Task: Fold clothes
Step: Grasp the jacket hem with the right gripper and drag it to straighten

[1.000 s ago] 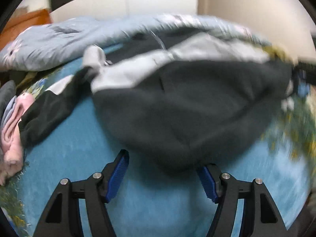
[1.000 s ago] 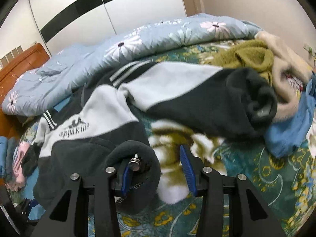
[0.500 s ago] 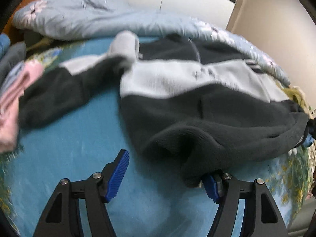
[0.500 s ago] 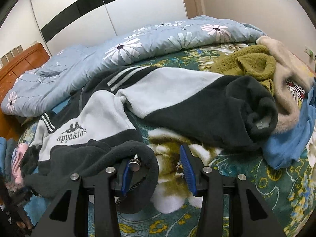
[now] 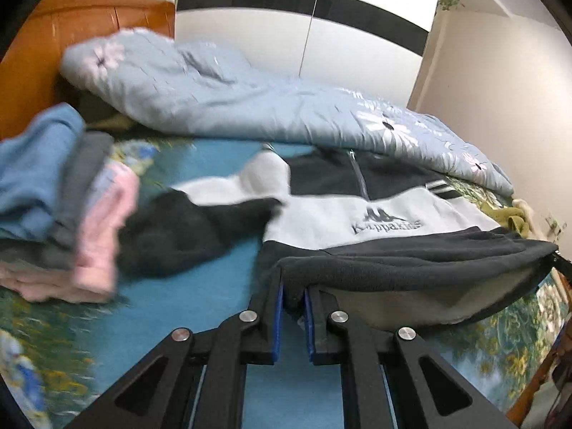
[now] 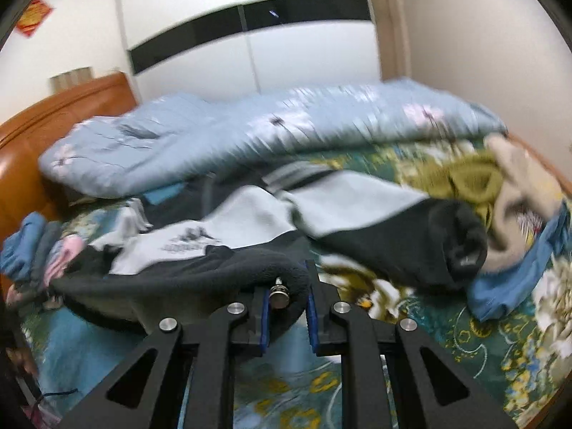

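A dark grey and white fleece jacket [image 5: 361, 214] with a chest logo lies on the bed, its hem lifted off the cover. My left gripper [image 5: 293, 295] is shut on the hem's left corner. In the right wrist view the same fleece jacket [image 6: 200, 268] hangs from my right gripper [image 6: 286, 295], whose jaws are closing and pinch the other hem corner with its metal toggle between the pads. The hem stretches taut between both grippers. One sleeve [image 6: 411, 239] lies out to the right, the other sleeve [image 5: 186, 228] to the left.
A stack of folded clothes [image 5: 60, 196], blue, grey and pink, sits at the left. A light blue floral quilt [image 5: 232, 100] is bunched along the back by the wooden headboard [image 5: 71, 35]. Olive, beige and blue garments [image 6: 507, 207] are piled at the right.
Both grippers have closed onto the jacket's hem corners and risen, lifting and stretching the hem. Before, they stood open around the fabric.
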